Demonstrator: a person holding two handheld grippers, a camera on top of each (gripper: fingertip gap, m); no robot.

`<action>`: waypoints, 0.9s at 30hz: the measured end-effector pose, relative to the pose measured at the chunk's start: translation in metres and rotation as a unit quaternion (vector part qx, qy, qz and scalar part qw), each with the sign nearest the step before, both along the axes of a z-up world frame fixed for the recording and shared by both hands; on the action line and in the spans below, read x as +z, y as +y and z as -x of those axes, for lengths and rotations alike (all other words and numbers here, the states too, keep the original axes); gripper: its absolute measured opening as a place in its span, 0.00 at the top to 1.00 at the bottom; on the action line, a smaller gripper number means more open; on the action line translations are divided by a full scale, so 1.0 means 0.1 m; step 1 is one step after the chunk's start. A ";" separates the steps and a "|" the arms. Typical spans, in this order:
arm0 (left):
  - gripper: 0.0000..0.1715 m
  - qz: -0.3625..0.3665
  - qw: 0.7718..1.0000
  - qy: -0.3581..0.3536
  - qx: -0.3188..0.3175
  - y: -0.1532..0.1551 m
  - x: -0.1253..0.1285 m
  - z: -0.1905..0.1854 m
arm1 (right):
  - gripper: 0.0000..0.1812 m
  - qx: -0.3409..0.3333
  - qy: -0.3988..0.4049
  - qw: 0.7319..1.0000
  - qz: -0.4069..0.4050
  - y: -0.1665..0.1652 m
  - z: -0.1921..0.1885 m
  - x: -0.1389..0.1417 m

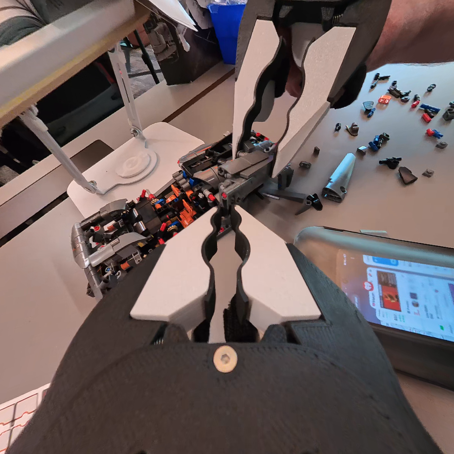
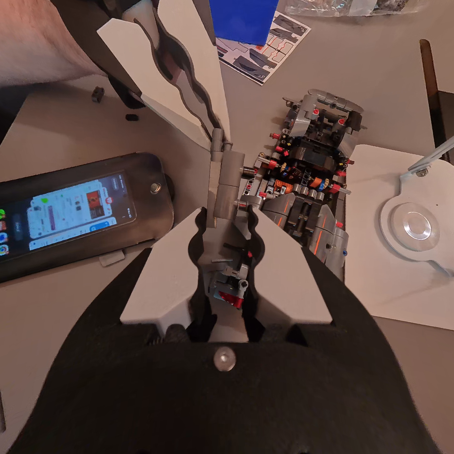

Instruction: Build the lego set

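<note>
A half-built lego car (image 1: pixel 147 221) in grey, black and orange lies on the table; it also shows in the right wrist view (image 2: pixel 314 184). A grey lego sub-assembly (image 1: pixel 245 167) is held just above the car's side, between both grippers. My left gripper (image 1: pixel 226 211) is shut on its lower end. My right gripper (image 1: pixel 254 162) comes down from above and is shut on its upper part. In the right wrist view the sub-assembly (image 2: pixel 226 177) runs from my right gripper (image 2: pixel 226 211) up to my left gripper (image 2: pixel 219 137), which pinches its far end.
A phone (image 1: pixel 393 282) with a lit screen lies close by, left of the sub-assembly in the right wrist view (image 2: pixel 73 208). Several loose small pieces (image 1: pixel 393 122) and a silver panel (image 1: pixel 340 177) are scattered on the table. A white stand base (image 2: pixel 405 221), a sticker sheet (image 2: pixel 265 54) and a blue box (image 2: pixel 243 19) lie around the car. My right fingertips sit around 5 cm from my left ones. Left tips and right tips are each some 15 cm from the phone (image 1: pixel 393 282). My right wrist view (image 2: pixel 92 210) looks at it from another angle.
</note>
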State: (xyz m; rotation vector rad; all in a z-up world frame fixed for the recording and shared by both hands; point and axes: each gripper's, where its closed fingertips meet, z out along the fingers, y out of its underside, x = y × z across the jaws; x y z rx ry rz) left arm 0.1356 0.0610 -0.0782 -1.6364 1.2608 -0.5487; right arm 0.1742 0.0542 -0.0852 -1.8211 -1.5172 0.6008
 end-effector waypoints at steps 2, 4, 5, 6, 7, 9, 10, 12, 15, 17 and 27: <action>0.95 -0.010 1.000 0.002 0.013 0.03 0.02 0.02 | 0.82 -0.004 0.005 1.000 0.002 0.01 0.00 0.01; 0.93 -0.018 1.000 0.003 0.018 0.03 0.04 0.02 | 0.82 -0.008 0.009 1.000 0.005 0.02 0.01 0.01; 0.91 -0.024 0.999 0.005 0.027 0.05 0.05 0.03 | 0.83 -0.011 0.010 1.000 0.006 0.02 0.01 0.01; 0.89 -0.031 0.999 0.007 0.034 0.06 0.06 0.04 | 0.83 -0.013 0.012 1.000 0.009 0.03 0.01 0.01; 0.87 -0.038 0.998 0.007 0.044 0.08 0.07 0.05 | 0.83 -0.016 0.015 1.000 0.013 0.03 0.01 0.01; 0.82 -0.048 0.997 0.007 0.060 0.10 0.08 0.08 | 0.83 -0.021 0.023 0.999 0.022 0.04 0.01 0.03; 0.78 -0.054 0.996 0.008 0.070 0.12 0.09 0.09 | 0.83 -0.024 0.027 0.999 0.025 0.05 0.01 0.03; 0.64 -0.073 0.993 0.013 0.086 0.14 0.12 0.10 | 0.92 -0.027 0.038 0.998 0.034 0.06 0.01 0.05; 0.61 -0.086 0.992 0.029 0.091 0.09 0.13 0.03 | 0.94 -0.032 0.057 0.997 0.052 0.06 0.02 0.08; 0.61 -0.082 0.991 0.048 0.091 0.07 0.07 0.00 | 0.94 -0.035 0.045 0.997 0.059 0.06 0.00 0.03; 0.64 -0.031 0.991 0.105 0.080 -0.10 -0.30 -0.19 | 0.94 -0.034 0.044 0.995 0.083 0.05 -0.01 -0.01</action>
